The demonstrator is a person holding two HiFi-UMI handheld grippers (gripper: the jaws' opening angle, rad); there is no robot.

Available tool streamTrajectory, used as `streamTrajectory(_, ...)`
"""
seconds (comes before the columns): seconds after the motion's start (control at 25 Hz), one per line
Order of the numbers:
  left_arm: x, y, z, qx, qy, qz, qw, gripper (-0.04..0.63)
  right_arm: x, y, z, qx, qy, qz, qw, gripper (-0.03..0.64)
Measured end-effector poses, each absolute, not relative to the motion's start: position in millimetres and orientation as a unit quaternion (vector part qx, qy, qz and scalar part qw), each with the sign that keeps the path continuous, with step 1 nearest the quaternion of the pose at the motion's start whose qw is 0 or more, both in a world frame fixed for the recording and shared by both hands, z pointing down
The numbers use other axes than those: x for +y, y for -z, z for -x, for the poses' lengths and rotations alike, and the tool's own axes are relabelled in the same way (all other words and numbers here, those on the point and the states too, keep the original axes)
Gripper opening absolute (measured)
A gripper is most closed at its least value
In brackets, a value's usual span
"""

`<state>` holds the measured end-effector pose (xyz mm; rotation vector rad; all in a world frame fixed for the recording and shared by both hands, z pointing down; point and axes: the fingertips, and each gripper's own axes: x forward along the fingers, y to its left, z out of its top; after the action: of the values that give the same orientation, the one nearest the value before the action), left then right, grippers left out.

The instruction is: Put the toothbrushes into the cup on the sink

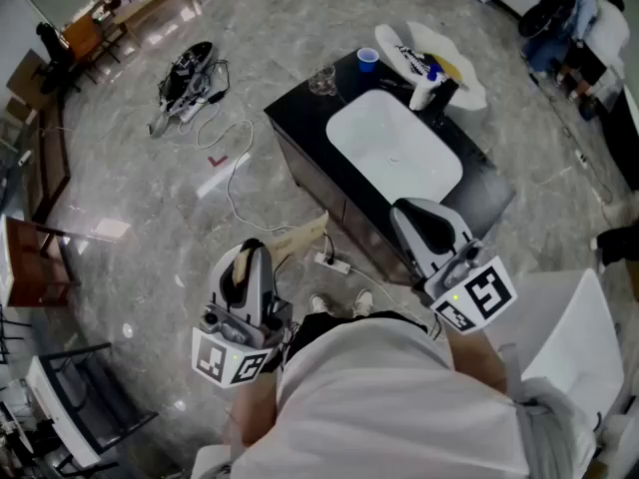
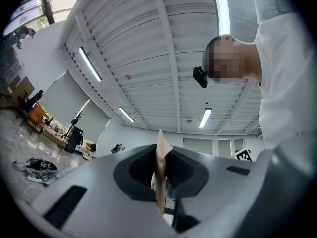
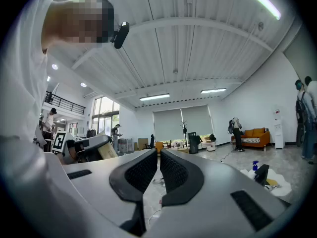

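In the head view the black sink counter [image 1: 479,203] with its white basin [image 1: 394,148] stands ahead of me. A small blue cup [image 1: 367,59] and a clear glass [image 1: 321,80] sit at its far end. My left gripper [image 1: 262,254] is held low at the left, away from the counter, and is shut on a thin tan cardboard-like pack [image 1: 302,236]. The left gripper view shows that pack [image 2: 160,175] edge-on, pinched between the pads of the left gripper [image 2: 161,152]. My right gripper [image 1: 412,210] hovers over the counter's near corner. Its jaws [image 3: 159,155] are together with nothing between them.
A spray bottle [image 1: 424,90] and a white cloth [image 1: 451,60] lie behind the basin. A power strip [image 1: 334,262] and cables lie on the floor by the cabinet. A heap of gear [image 1: 190,78] is at the far left, and people [image 1: 579,18] stand at the far right.
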<state>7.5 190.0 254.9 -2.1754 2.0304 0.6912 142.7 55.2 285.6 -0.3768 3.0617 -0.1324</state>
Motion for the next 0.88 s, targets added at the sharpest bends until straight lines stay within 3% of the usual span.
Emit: streamTrajectory(0.88,191,-252,-36,0.689,-0.223,0.688,0.047,0.027,51,-293,-177,0.991,0.090,0.085,0.046,0.048)
